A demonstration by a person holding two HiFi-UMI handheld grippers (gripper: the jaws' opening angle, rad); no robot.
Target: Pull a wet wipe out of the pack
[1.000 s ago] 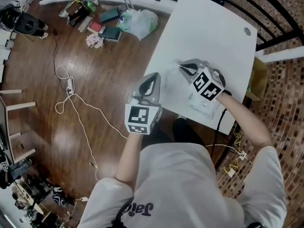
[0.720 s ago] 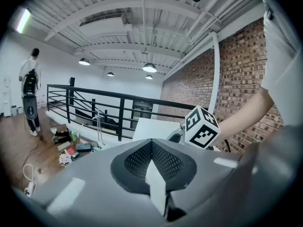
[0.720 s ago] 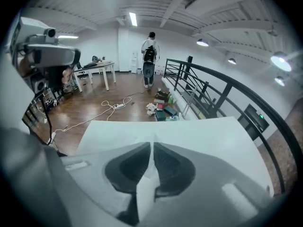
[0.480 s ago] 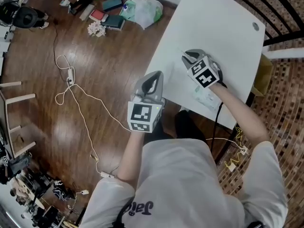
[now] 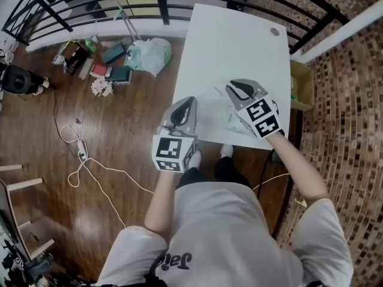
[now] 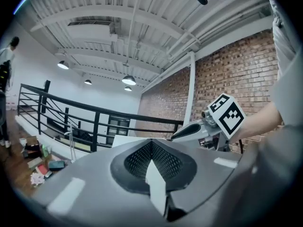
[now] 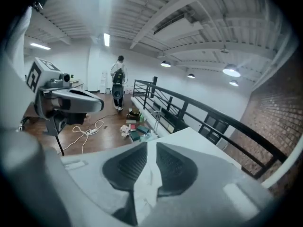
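Observation:
On the white table the wet wipe pack lies near the front edge, partly hidden under my right gripper. The right gripper hangs above the pack. A crumpled white wet wipe sits between its jaws and they are closing on it. In the head view a thin pale sheet trails from the jaws toward the pack. My left gripper hovers at the table's left front edge, away from the pack. Its jaw tips meet, with an unidentifiable white sliver behind them.
A black railing runs behind the table. Books and a plastic bag lie on the wooden floor at the left, with a white cable nearer me. A cardboard box stands right of the table. A person stands far off.
My right gripper has lifted off the pack and now carries a wipe between its jaws. The left gripper rose a little beside the table edge.

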